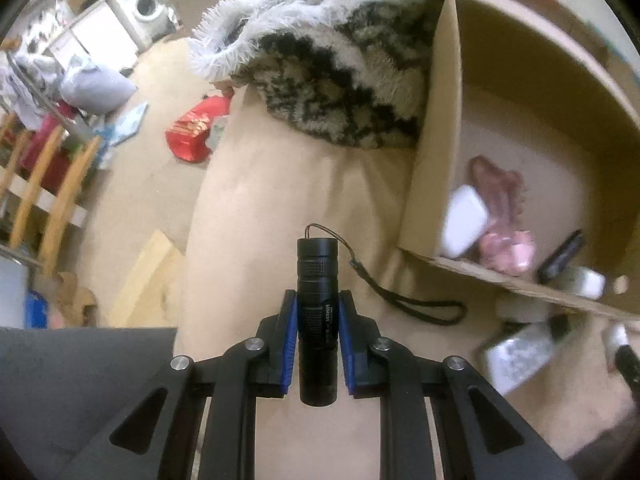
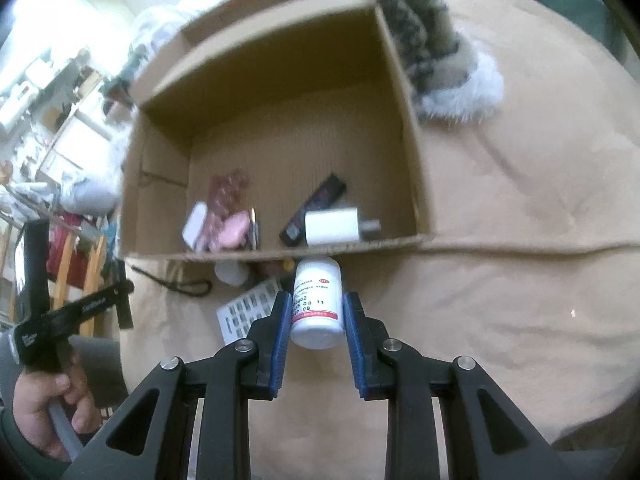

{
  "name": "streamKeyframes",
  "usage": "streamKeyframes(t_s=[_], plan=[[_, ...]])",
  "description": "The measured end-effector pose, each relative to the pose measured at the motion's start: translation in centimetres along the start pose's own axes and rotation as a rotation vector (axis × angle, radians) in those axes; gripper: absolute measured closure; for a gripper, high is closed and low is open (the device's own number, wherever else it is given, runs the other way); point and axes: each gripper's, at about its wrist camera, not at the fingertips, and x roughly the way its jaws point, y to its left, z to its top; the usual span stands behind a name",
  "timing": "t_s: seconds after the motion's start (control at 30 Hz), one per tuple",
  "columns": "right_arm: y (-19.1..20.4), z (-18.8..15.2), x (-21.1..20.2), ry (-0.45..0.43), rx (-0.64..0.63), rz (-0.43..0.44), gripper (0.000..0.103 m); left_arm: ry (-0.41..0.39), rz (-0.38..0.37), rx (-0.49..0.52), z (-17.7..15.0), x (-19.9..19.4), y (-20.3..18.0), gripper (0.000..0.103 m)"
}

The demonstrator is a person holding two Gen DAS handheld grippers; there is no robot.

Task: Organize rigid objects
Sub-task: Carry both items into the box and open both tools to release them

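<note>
Left wrist view: left gripper (image 1: 318, 316) angled steeply down over the beige cushion (image 1: 280, 200), pads pinching a black flashlight (image 1: 318, 312) beside the cardboard box (image 1: 436, 140). Right gripper (image 2: 314, 316), also steeply pitched, clamps a white pill bottle (image 2: 318, 300) at the box's near wall

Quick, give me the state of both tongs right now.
Left tongs: shut on the black flashlight, its strap hanging free.
Right tongs: shut on the white pill bottle, just outside the cardboard box.
</note>
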Motion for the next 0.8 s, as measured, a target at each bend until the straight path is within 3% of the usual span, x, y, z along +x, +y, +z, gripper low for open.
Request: streamKeyframes(t_s=[0.13, 0.23, 0.37, 0.8], plan=[[0.0, 0.1, -1.7, -0.058, 0.01, 0.016, 0.075, -0.072, -0.038, 0.011, -0.6, -4.0, -0.8, 0.086], [0.0, 0.0, -2.3, -0.06, 0.021, 0.035, 0.075, -0.102, -0.128, -0.008, -0.4, -6.8, -0.7, 0.086], [0.1, 0.0, -2.8, -0.069, 0.034, 0.059, 0.075, -0.147, -0.153, 0.009, -0.1, -8.7, -0.6, 0.086], [2.4, 3.7, -8.1, -0.255, 0.003, 0.198, 0.075, -0.354, -0.236, 0.055, 3.1, -15.9, -1.2, 0.086]])
